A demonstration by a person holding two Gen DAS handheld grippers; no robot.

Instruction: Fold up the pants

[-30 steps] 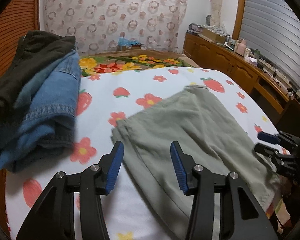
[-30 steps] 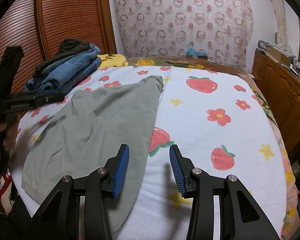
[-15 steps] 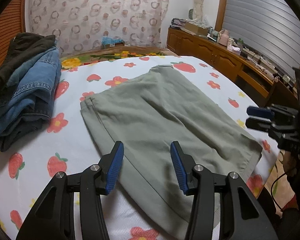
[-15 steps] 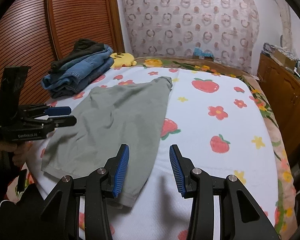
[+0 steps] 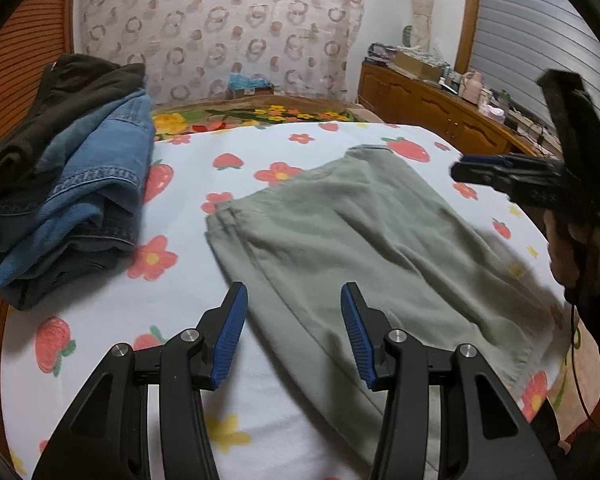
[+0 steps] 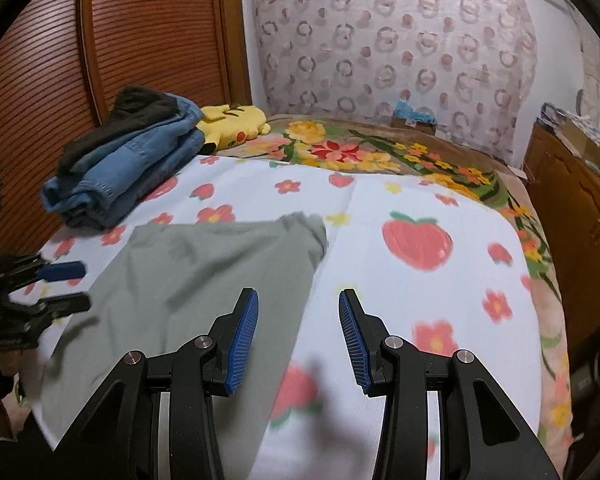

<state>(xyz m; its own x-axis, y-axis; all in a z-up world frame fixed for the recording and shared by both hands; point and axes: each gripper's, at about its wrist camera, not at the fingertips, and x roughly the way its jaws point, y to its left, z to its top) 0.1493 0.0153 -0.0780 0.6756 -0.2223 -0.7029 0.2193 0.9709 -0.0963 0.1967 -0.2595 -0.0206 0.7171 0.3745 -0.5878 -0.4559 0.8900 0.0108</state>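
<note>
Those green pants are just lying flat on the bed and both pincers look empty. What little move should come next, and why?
Probably lower the left gripper onto the near edge of the green pants and pinch it. Both it and the right gripper stand open with nothing between their pads, and the pants lie spread on the strawberry sheet, so a fold likely needs a grip first.

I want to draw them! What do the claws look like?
Each claw, left and right, is black with two angular fingers, ribbed blue pads inside, and round silver bolts. A thin black cable hangs under the right one's handle.
</note>
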